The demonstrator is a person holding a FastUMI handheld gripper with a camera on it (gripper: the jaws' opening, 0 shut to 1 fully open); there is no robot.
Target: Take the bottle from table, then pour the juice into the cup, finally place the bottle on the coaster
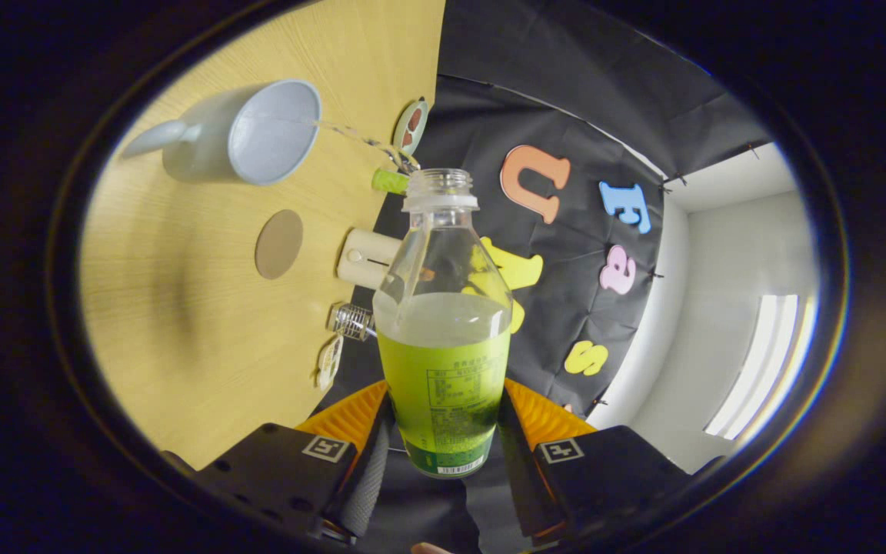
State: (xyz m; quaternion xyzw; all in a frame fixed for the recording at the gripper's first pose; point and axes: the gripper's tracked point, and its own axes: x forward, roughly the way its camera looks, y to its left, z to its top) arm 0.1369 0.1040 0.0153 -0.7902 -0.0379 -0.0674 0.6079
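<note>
A clear plastic bottle with a green label and no cap sits between my fingers, and my gripper is shut on its lower body. The whole view is rolled sideways, so the bottle is tipped over. A thin stream of liquid runs from its open neck into the pale blue cup, which stands on the wooden table beyond the fingers. A round brown coaster lies on the table between the cup and my fingers, with nothing on it.
Along the table's far edge stand a cream box-like object, a small clear ribbed item, a green cap-like piece and an oval patterned thing. Black cloth wall lies behind them.
</note>
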